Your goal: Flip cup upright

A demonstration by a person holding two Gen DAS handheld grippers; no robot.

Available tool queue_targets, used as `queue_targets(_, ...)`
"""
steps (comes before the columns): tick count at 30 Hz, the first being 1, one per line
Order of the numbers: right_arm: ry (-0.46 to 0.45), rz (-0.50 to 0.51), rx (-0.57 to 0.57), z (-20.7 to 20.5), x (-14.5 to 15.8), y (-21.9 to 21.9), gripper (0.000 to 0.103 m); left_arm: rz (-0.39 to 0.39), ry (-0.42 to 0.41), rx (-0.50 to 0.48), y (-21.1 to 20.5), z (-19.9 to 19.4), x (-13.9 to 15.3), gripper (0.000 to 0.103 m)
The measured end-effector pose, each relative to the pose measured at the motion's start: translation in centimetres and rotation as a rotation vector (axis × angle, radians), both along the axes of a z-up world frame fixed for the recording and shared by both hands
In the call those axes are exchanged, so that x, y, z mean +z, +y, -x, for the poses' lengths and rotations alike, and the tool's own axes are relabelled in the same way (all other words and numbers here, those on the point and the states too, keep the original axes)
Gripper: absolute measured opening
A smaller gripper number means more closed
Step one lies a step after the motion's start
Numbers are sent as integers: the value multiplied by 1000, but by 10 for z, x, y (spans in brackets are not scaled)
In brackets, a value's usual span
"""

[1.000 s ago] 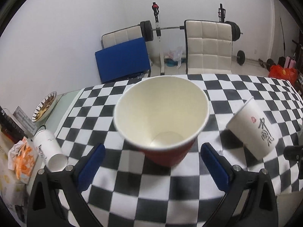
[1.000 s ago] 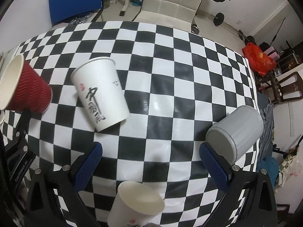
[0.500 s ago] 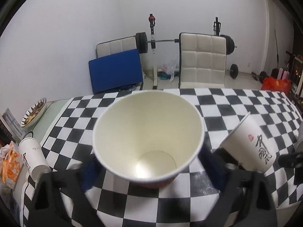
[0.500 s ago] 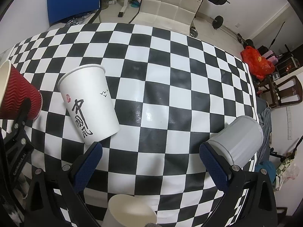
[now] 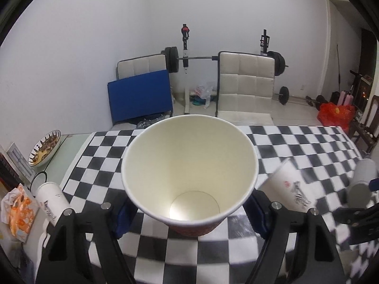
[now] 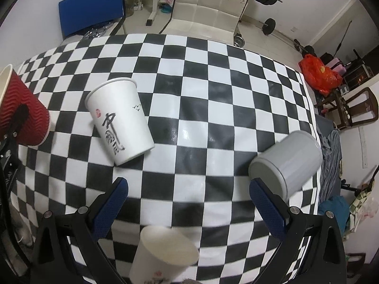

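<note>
Your work surface is a table under a black-and-white checkered cloth [image 6: 213, 108], with white walls, two white padded chairs, a blue mat [image 5: 139, 94] and a barbell rack [image 5: 187, 54] in the far part of the room.

Count four paper cups in the right wrist view — one red ribbed cup [image 6: 21, 116], three white. The printed white cup [image 6: 118, 118] stands rim up left of centre; a second white cup [image 6: 161, 255] sits at the near edge between your right fingers; a third [image 5: 51, 201] rests off the cloth at far left in the left wrist view. One grey cup [image 6: 286, 161] stands base up at the right edge, just beside your right gripper's [image 6: 189, 201] right finger.

Your left gripper [image 5: 189, 213] has its blue pads closed against the red cup's sides, mouth facing the camera, so it blocks most of the cloth. Your right gripper's fingers are spread wide, holding nothing.

A patterned bowl [image 5: 45, 149] and an orange packet [image 5: 19, 210] lie at the left.
</note>
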State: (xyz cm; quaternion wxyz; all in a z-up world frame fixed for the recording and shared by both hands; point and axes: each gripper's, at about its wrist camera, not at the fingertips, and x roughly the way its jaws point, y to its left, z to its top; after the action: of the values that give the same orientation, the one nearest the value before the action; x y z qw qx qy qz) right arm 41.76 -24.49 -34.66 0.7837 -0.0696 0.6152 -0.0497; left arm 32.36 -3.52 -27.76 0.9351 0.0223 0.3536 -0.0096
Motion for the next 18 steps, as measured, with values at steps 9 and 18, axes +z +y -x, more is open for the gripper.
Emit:
queue_targets(9,8,-49,-52,72,28,4,103,80,160,-105,11,56,46,77)
queue_targets(18,74,-79,-153,187,37,7,103,160,483,-222,10,131,39,77)
